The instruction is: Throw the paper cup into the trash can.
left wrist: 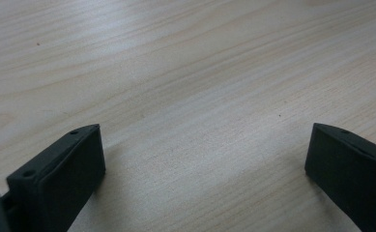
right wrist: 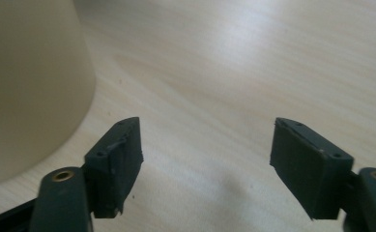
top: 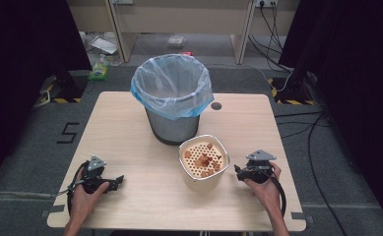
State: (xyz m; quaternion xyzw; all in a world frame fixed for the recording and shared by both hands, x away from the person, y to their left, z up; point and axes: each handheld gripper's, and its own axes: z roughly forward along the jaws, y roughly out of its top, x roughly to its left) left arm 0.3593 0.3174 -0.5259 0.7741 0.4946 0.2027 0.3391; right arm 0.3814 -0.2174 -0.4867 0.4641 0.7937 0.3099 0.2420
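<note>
Strainer (top: 204, 162) sits just left of right gripper (top: 239, 171), the nearer one; both grippers' fingers wide, empty; left gripper (top: 116, 182) well apart.

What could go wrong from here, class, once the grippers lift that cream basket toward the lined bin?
1. The basket looks smooth and tapered, so the open right gripper beside it might slip.
2. Tipped early, the brown scraps could spill on the table.
3. A knock might topple the bin or snag its liner.
</note>
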